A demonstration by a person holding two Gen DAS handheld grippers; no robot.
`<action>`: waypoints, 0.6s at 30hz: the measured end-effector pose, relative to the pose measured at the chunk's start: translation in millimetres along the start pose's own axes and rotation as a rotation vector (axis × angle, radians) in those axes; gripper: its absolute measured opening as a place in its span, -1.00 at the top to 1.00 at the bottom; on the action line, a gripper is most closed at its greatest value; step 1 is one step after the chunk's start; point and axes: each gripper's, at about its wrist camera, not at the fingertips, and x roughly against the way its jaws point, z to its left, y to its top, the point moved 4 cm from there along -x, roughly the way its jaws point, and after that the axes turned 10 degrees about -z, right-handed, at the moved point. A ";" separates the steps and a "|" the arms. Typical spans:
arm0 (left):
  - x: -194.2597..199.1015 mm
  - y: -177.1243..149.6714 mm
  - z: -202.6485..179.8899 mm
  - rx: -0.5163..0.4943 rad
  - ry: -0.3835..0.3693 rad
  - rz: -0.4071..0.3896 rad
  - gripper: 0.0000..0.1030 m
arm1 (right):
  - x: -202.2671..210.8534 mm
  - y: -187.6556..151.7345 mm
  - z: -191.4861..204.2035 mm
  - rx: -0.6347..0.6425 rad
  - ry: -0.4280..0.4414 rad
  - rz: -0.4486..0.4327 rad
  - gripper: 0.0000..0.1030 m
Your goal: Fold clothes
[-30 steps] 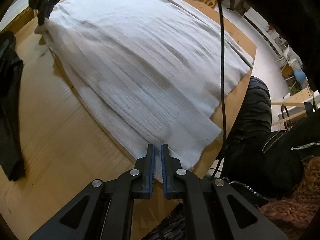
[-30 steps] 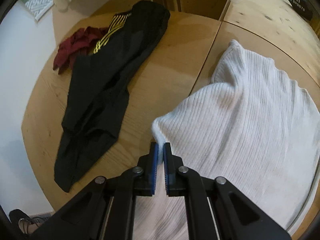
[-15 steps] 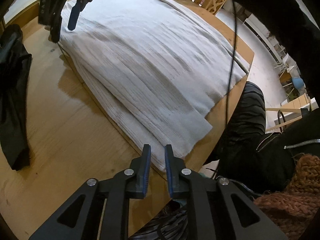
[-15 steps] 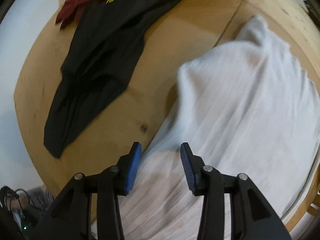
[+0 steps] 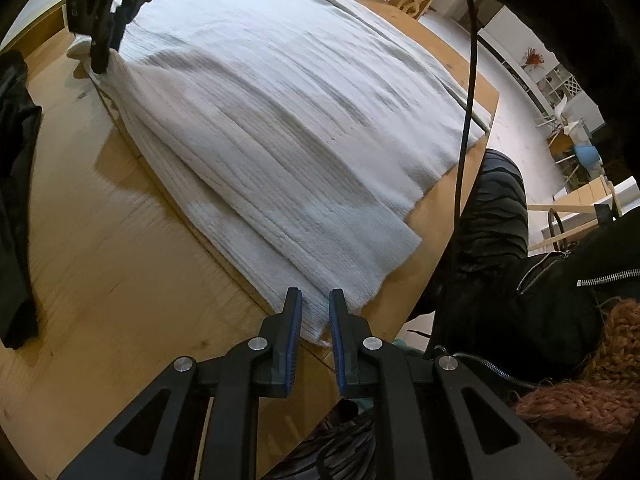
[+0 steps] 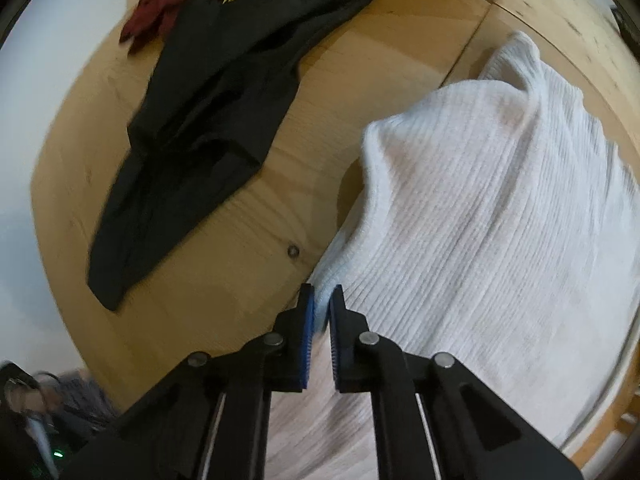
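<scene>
**White ribbed garment pinned at both ends on the wooden table**

The wooden table fills most of both views, its rounded edge curving past the person's dark-clad legs in the left wrist view. Across it lies the white ribbed knit garment, spread out flat with one layer folded over another along its near side; it takes up the half of the table nearest the person. On the far side of the garment from the person, a black garment with yellow stripes lies stretched on the bare wood, well apart from the white knit, and a dark red cloth sits bunched at its upper end.

The right gripper points steeply down at the white garment's edge; its jaws have just closed and now pinch a fold of the knit between the blue pads. The left gripper stands at the garment's near corner, jaws narrowly parted with the corner lying between them, the pads not pressing it.
</scene>
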 end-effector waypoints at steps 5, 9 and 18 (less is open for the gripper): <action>1.6 -0.1 2.4 0.001 -0.002 0.005 0.75 | 0.6 12.4 -17.6 -0.076 0.050 -0.031 0.88; 3.9 -0.2 5.3 0.020 -0.009 0.006 0.75 | -5.2 19.5 -30.5 -0.127 0.052 -0.056 0.88; 4.2 -2.2 5.9 0.031 -0.022 0.006 0.75 | 16.1 34.9 -58.9 -0.208 0.063 -0.133 0.88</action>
